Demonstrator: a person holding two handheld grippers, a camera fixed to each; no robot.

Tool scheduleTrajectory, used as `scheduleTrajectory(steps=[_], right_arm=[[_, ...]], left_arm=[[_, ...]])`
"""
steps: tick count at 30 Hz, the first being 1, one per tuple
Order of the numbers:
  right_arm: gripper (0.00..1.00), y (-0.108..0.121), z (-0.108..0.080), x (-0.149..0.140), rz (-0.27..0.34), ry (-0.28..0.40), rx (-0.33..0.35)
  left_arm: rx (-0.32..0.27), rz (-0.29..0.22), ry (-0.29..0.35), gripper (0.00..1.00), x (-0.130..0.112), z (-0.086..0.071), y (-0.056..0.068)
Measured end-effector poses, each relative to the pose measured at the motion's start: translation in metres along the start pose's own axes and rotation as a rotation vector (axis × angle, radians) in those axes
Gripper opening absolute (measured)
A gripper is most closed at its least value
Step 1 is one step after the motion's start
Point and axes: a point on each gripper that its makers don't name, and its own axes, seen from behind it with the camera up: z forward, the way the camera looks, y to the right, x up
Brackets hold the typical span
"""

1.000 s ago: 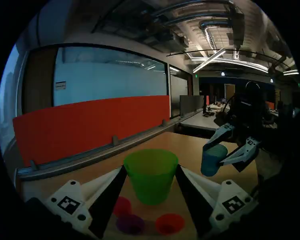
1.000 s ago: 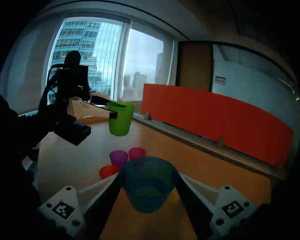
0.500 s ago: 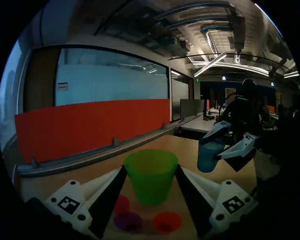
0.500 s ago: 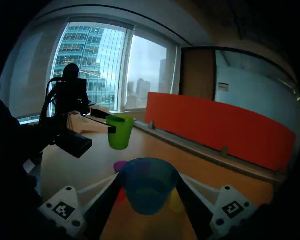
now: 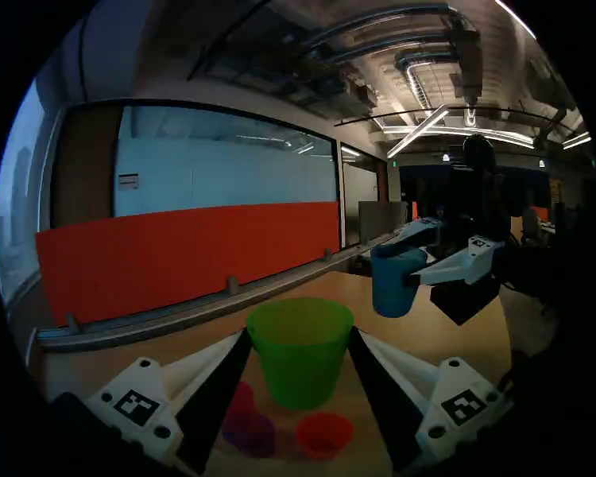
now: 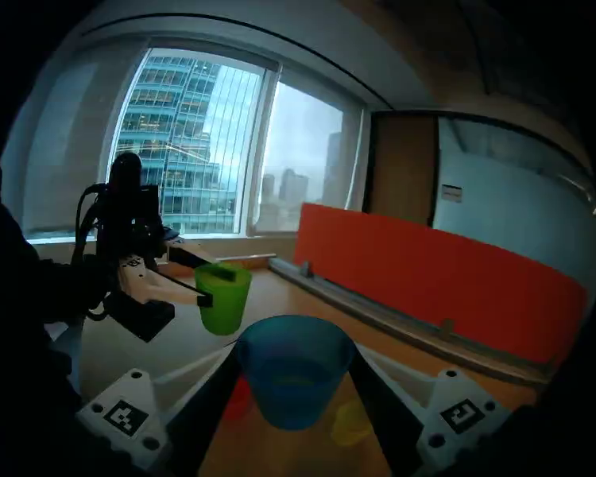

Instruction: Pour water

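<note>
A green cup (image 5: pixel 300 348) sits upright between the fingers of my left gripper (image 5: pixel 300 358), which is shut on it above the table. My right gripper (image 6: pixel 294 385) is shut on a blue cup (image 6: pixel 294 378) with some water in its bottom. In the left gripper view the blue cup (image 5: pixel 393 278) hangs higher up and to the right of the green one, held by the right gripper (image 5: pixel 437 258). From the right gripper view the green cup (image 6: pixel 221 296) and the left gripper (image 6: pixel 183 286) float to the left, beyond the blue cup.
Small cups stand on the wooden table (image 5: pixel 449 330) below: a red one (image 5: pixel 323 433), a purple one (image 5: pixel 254 433) and a pink one (image 5: pixel 242 395). A yellow cup (image 6: pixel 350 421) shows under the blue cup. An orange divider (image 5: pixel 187 250) runs along the table's far edge. Windows (image 6: pixel 195 151) lie behind.
Both grippers have risen with their cups. The blue cup has come up and closer to the green cup, now sitting above its rim level to the right.
</note>
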Motion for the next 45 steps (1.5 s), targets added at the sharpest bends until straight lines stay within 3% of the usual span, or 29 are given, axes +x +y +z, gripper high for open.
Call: scheduleTrajectory(steps=[12, 45], right_arm=[[0.92, 0.003, 0.012, 0.029, -0.084, 0.034, 0.016], [0.92, 0.016, 0.046, 0.091, -0.459, 0.092, 0.003]], left_arm=[[-0.013, -0.018, 0.013, 0.87, -0.008, -0.01, 0.022], [-0.036, -0.008, 0.023, 0.87, -0.019, -0.013, 0.048]])
